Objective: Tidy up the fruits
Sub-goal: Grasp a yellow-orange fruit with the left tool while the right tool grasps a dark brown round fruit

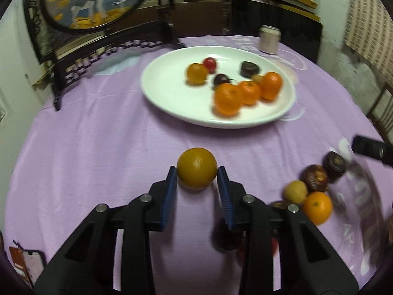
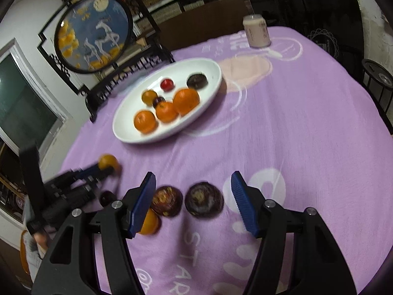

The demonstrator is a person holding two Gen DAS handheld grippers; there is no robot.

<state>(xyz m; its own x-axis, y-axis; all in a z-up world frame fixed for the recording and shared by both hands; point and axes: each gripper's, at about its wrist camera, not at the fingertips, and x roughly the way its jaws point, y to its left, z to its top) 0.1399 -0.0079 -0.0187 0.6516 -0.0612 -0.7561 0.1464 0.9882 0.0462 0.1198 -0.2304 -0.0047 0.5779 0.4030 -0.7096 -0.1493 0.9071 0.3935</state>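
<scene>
A yellow-orange round fruit (image 1: 197, 168) lies on the purple tablecloth. My left gripper (image 1: 196, 173) is shut on it, a blue pad against each side; the right wrist view shows the same grip (image 2: 106, 162). Farther back, the white plate (image 1: 172, 108) holds three oranges, a yellow fruit, dark fruits and a red one. My right gripper (image 2: 192, 175) is open above two dark round fruits (image 2: 203, 200) (image 2: 166, 201), touching neither. An orange (image 2: 148, 222) is partly hidden behind its left finger. In the left wrist view this loose group also includes a small yellow fruit (image 1: 296, 191).
A pale drink can (image 1: 269, 39) stands behind the plate. A round painted screen on a black stand (image 1: 93, 0) occupies the table's back left. A phone (image 1: 32, 268) lies at the near left edge. A dark fruit (image 1: 226, 238) sits under the left gripper's right finger.
</scene>
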